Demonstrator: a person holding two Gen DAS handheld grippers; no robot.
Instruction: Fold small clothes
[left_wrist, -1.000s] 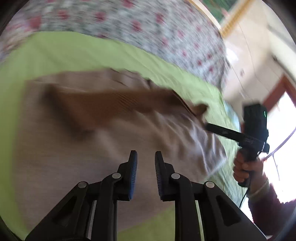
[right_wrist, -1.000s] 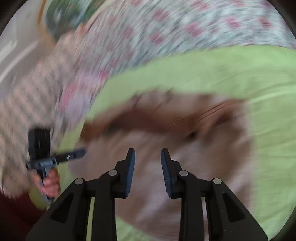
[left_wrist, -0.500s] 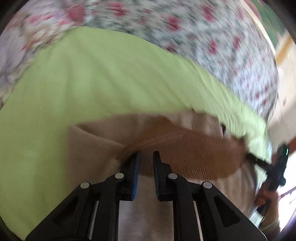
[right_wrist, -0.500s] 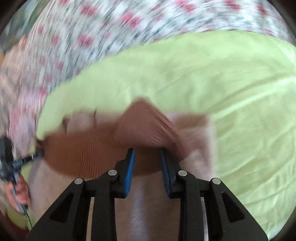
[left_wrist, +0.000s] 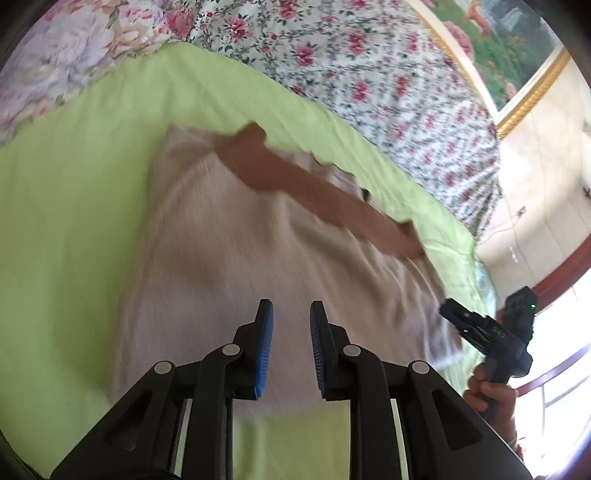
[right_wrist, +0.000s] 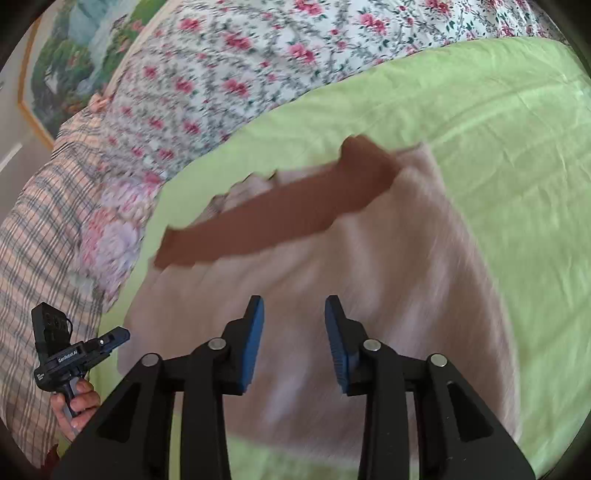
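A small beige garment (left_wrist: 229, 258) (right_wrist: 388, 280) with a brown ribbed band (left_wrist: 314, 192) (right_wrist: 280, 214) along its far edge lies spread on the green sheet (left_wrist: 74, 192) (right_wrist: 498, 140). My left gripper (left_wrist: 291, 314) hovers over its near part, jaws opening, nothing between the blue pads. My right gripper (right_wrist: 294, 310) hangs over the cloth's near half, jaws opening and empty. Each wrist view shows the other gripper at the cloth's side: the right gripper (left_wrist: 448, 312) at its right edge, the left gripper (right_wrist: 123, 334) at its left edge, each held by a hand.
Floral bedding (left_wrist: 332, 48) (right_wrist: 221, 74) lies beyond the green sheet. A plaid cover (right_wrist: 33, 236) is at the left. A gold-framed picture (left_wrist: 517, 55) hangs on the wall, and a bright window (left_wrist: 561, 362) is at the right.
Half a second ago both grippers were narrow at the brown band; now both have pulled back toward the near edge with wider jaws, and the band lies flat at the far side.
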